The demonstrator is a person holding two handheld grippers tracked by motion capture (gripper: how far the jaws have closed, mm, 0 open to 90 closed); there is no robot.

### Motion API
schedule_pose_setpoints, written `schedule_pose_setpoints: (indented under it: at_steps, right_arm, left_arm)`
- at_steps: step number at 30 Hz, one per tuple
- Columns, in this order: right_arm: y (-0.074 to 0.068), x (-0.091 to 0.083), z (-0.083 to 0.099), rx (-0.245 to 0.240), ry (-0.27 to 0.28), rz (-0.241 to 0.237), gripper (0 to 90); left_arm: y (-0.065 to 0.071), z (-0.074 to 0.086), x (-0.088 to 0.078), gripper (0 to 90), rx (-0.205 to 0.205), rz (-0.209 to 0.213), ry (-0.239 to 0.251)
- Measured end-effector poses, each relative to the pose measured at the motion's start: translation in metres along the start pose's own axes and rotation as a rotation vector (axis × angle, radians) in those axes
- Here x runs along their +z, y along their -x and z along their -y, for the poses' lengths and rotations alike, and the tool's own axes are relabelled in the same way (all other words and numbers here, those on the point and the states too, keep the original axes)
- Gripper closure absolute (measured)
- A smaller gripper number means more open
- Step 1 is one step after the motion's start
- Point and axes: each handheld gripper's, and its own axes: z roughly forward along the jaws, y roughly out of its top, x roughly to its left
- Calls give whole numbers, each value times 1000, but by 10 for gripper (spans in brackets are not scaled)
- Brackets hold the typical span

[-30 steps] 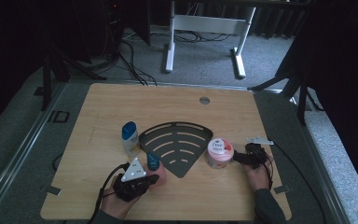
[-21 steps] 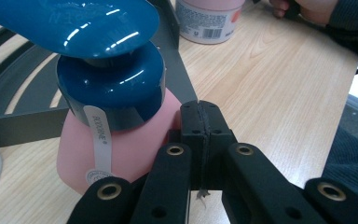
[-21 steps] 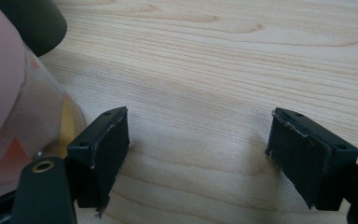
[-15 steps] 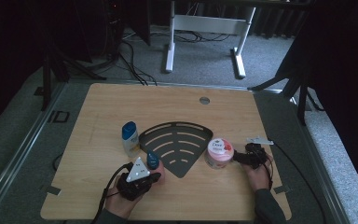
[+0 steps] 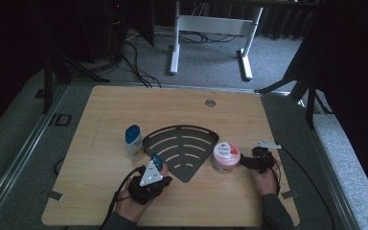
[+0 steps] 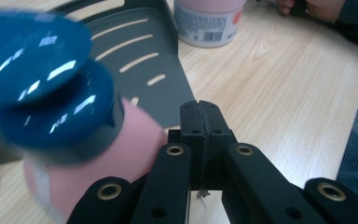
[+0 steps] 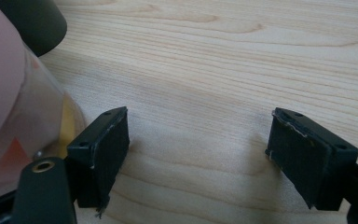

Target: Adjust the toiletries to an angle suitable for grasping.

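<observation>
My left gripper (image 5: 159,176) (image 6: 200,122) is near the front edge of the table, its jaws shut on each other with nothing between them. A pink bottle with a dark blue cap (image 5: 156,163) (image 6: 51,107) sits right beside those jaws, at their left in the left gripper view. Whether it touches them I cannot tell. My right gripper (image 5: 243,161) (image 7: 200,149) rests low over the wood, open and empty. A pink jar with a white lid (image 5: 225,155) (image 7: 9,116) is just outside its left jaw.
A black fan-shaped slotted tray (image 5: 182,148) (image 6: 135,60) lies flat in the middle of the table. A white bottle with a blue cap (image 5: 134,142) stands at the tray's left edge. The pink jar (image 6: 209,21) sits beyond the tray's right edge. A round grommet (image 5: 210,102) is set near the far edge.
My left gripper has shifted slightly to the right, toward the tray. The right gripper and the objects on the table have stayed in place.
</observation>
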Motion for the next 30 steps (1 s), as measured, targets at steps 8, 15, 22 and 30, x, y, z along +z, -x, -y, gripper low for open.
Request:
schedule_pose_setpoints:
  at_steps: [8, 15, 22, 30]
  right_arm:
    - [0, 0, 0, 0, 0, 0, 202]
    - [0, 0, 0, 0, 0, 0, 202]
    - [0, 0, 0, 0, 0, 0, 202]
    - [0, 0, 0, 0, 0, 0, 202]
  left_arm:
    - [-4, 0, 4, 900, -27, -38, 2]
    - [-9, 4, 0, 900, -36, -61, 3]
    - [-23, 8, -6, 900, -62, -126, -1]
    - [-34, 14, -13, 900, -83, -173, -3]
